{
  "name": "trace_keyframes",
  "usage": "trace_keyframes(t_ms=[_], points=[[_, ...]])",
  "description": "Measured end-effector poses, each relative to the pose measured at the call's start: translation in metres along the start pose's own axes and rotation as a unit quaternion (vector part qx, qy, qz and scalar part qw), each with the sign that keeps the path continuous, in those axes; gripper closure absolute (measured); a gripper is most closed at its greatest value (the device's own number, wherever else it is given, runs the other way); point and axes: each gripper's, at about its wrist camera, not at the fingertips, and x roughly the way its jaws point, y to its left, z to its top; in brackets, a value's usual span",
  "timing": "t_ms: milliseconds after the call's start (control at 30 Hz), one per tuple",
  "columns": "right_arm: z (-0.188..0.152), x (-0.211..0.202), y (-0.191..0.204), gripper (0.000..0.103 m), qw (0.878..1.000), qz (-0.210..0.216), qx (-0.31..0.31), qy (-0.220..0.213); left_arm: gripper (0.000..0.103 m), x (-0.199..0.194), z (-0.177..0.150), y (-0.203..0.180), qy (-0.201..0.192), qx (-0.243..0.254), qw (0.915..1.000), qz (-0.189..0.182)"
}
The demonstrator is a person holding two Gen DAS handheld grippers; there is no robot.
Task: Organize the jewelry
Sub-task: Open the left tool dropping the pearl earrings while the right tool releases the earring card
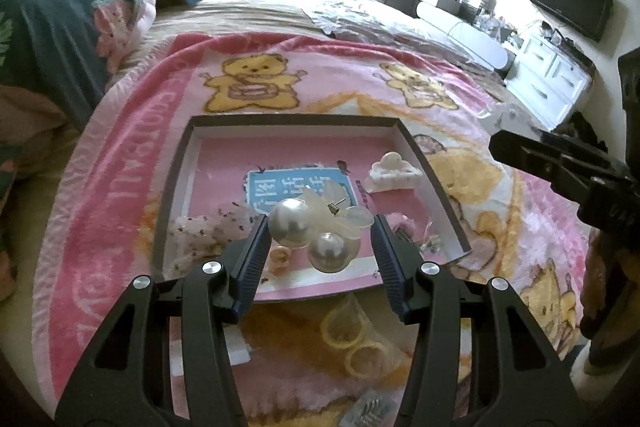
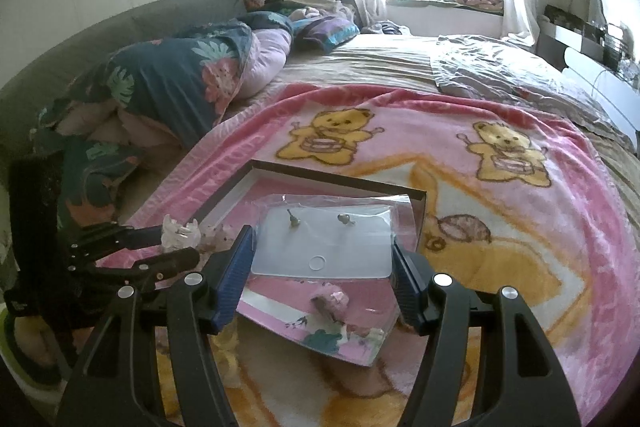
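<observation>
Left wrist view: left gripper (image 1: 318, 233) at centre-bottom of frame, jaws clamped on a pearl earring (image 1: 310, 227). Two pearls + a frosted petal piece sit right btwn the blue pads; left pad touches the bigger pearl, right pad touches the petal. The earring's post sticks up just above centre. Behind the jaws, mid-frame, an open box tray (image 1: 416, 147) lies on the pink bear blanket (image 1: 132, 187). A white claw clip (image 1: 394, 171) sits in the tray's upper-right corner. Right gripper's black arm shows at the right edge.

Right wrist view: right gripper (image 2: 323, 251) at centre-bottom, jaws closed on a clear earring card (image 2: 322, 247) in a plastic sleeve; card spans pad to pad, both side edges touching. Two studs near the card's top edge. Tray is under + behind the card. Left gripper shows at lower left w/ the earring at its tips.
</observation>
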Motion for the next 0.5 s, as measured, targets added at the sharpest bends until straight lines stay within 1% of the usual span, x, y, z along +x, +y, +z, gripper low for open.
trace_keyframes(t_ms=[100, 267, 400, 500], points=[[-0.006, 0.010, -0.007, 0.041, 1.000, 0.001, 0.002, 0.013, 0.060, 0.011, 0.000, -0.002, 0.010, 0.001, 1.0000, 0.000], [-0.018, 0.033, -0.018, 0.041, 0.999, -0.002, 0.005, 0.050, 0.060, 0.036, -0.001, -0.003, 0.035, 0.000, 0.9994, -0.005], [-0.032, 0.054, -0.022, 0.041, 0.996, -0.007, -0.004, 0.085, 0.060, 0.055, -0.003, 0.004, 0.053, -0.008, 0.9986, -0.002], [-0.039, 0.067, -0.021, 0.041, 0.995, -0.007, -0.009, 0.104, 0.060, 0.063, -0.003, 0.011, 0.061, -0.017, 0.9980, 0.004]])
